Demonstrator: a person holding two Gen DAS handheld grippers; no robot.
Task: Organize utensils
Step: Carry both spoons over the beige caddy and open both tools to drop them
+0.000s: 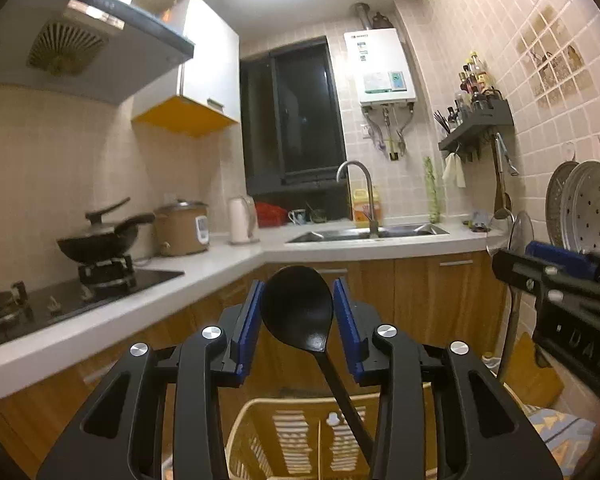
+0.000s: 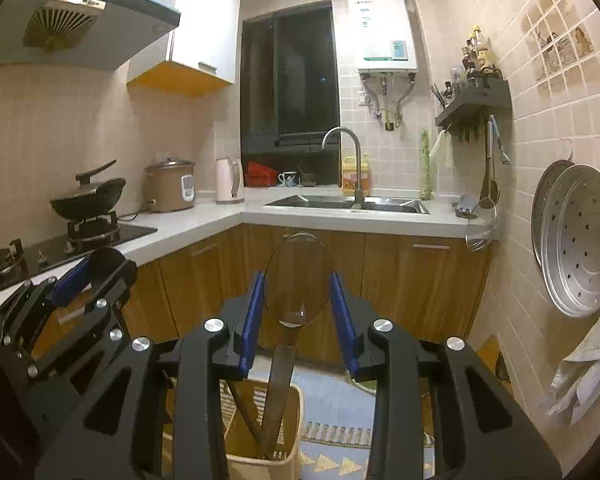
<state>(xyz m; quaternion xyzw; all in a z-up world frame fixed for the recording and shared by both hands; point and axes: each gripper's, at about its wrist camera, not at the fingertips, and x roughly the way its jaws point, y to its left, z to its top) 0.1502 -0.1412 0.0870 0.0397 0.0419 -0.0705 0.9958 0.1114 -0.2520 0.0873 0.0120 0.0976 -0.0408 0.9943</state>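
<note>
A black spoon (image 1: 298, 312) stands bowl-up between the blue pads of my left gripper (image 1: 299, 312), its handle running down into a cream slotted utensil basket (image 1: 260, 432). The pads sit close on either side of the bowl; contact is unclear. A translucent brown spoon (image 2: 298, 280) stands bowl-up between the pads of my right gripper (image 2: 298, 300), its handle also in the basket (image 2: 288, 432); small gaps show beside it. The right gripper appears at the right edge of the left wrist view (image 1: 560, 276), the left gripper at the left of the right wrist view (image 2: 80, 276).
White L-shaped countertop (image 1: 236, 264) with wooden cabinets below. Gas hob with a black wok (image 1: 100, 240), rice cooker (image 1: 184, 228), kettle (image 1: 242, 220), sink (image 1: 364, 234) with tap. Wall rack (image 1: 476, 128) with bottles, steamer trays (image 2: 576, 240) on the right wall. Patterned mat (image 2: 332, 420) on the floor.
</note>
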